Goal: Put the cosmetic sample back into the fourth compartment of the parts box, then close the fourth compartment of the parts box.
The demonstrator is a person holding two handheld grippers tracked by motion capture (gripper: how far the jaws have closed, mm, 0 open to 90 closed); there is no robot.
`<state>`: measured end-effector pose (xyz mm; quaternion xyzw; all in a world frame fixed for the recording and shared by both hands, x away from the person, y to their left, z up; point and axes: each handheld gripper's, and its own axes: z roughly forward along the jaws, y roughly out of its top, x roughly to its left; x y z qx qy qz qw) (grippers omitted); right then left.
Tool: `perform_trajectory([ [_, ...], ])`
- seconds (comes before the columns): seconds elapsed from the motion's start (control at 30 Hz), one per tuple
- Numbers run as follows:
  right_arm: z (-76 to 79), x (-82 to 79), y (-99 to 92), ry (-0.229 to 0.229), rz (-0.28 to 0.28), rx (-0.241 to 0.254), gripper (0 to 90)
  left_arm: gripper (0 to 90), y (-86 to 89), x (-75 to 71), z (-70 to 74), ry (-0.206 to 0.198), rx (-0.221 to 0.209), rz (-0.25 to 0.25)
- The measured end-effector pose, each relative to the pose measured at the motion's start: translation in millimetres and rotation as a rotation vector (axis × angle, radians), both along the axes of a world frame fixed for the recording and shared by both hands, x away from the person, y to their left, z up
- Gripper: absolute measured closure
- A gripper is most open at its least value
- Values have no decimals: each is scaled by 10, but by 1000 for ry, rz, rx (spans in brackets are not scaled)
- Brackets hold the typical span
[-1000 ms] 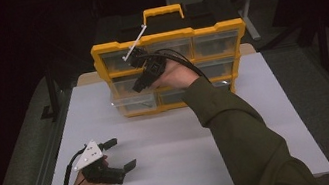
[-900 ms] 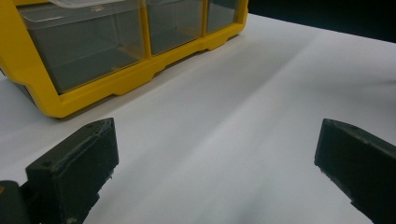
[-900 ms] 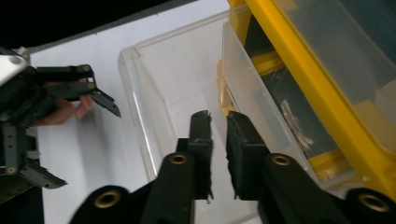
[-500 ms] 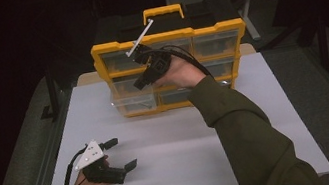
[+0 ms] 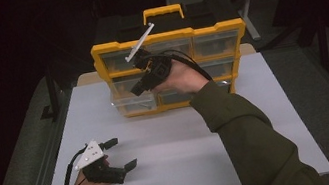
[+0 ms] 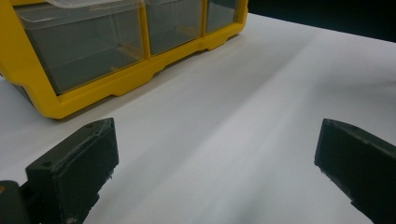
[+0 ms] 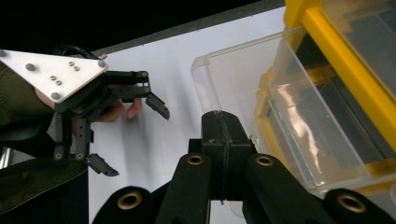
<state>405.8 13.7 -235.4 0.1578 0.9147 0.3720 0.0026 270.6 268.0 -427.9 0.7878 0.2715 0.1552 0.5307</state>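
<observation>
A yellow organizer (image 5: 168, 36) with clear drawers stands at the back middle of the white table (image 5: 188, 154). Its bottom left clear drawer (image 5: 126, 103) is pulled out part way and looks empty (image 7: 233, 79). My right gripper (image 5: 137, 89) hangs just above and in front of that drawer, tilted down. Its black jaws are pressed together (image 7: 223, 126) with nothing visible between them. My left gripper (image 5: 121, 154) rests low at the near left corner of the table, jaws wide apart and empty (image 6: 215, 158). It also appears in the right gripper view (image 7: 132, 138).
A black case with a yellow handle (image 5: 163, 14) sits behind the organizer. Bare white tabletop (image 6: 243, 107) lies between the left gripper and the organizer's front (image 6: 116, 84). Dark floor and metal frame legs (image 5: 52, 86) surround the table.
My right hand has lifted a little in front of the organizer, with the grey plate tipping slightly. The left hand and its gripper have stayed where they were.
</observation>
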Motion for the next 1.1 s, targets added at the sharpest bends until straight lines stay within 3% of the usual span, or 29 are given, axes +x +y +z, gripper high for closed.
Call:
perform_trajectory([
  [0.4, -85, -52, 84, 21, 27, 11, 895, 0, 20, 12, -3, 0, -8, -1],
  [0.7, -154, -133, 150, 11, 55, 1, 894, 0, 13, 8, 10, -9, -8, -3],
  [1.1, -245, -98, 175, 7, 45, -21, 895, 0, -1, 6, 15, -13, -4, -8],
])
